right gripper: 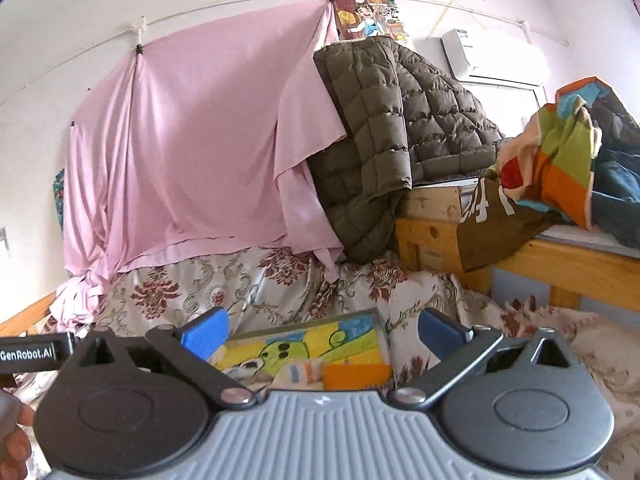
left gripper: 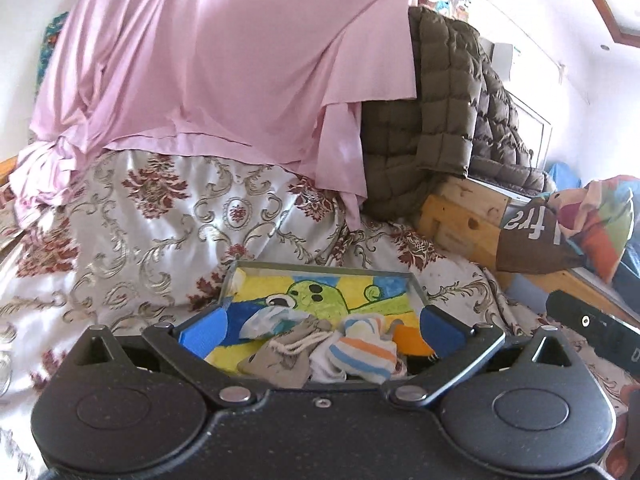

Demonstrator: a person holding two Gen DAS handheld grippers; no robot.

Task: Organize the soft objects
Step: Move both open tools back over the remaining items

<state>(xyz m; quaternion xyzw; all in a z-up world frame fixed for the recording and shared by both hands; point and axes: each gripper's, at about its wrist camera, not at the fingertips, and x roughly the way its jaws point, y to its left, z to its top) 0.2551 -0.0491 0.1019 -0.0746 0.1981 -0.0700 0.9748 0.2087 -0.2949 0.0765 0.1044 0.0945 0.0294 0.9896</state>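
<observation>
A shallow tray (left gripper: 320, 269) with a yellow, blue and green cartoon bottom lies on the bed. In it sit a grey drawstring pouch (left gripper: 280, 360), a striped sock (left gripper: 366, 354), a pale crumpled sock (left gripper: 266, 320) and an orange block (left gripper: 412, 342). My left gripper (left gripper: 322, 326) is open, its blue pads either side of the pile, holding nothing. My right gripper (right gripper: 322, 330) is open and empty above the same tray (right gripper: 308, 346), with the striped sock (right gripper: 300, 374) and orange block (right gripper: 356, 376) just under it.
A floral bedspread (left gripper: 160, 216) covers the bed. A pink sheet (left gripper: 208, 60) hangs behind it, beside an olive quilted blanket (left gripper: 432, 120). A wooden bed frame (right gripper: 540, 256) with colourful clothes (right gripper: 560, 152) stands on the right.
</observation>
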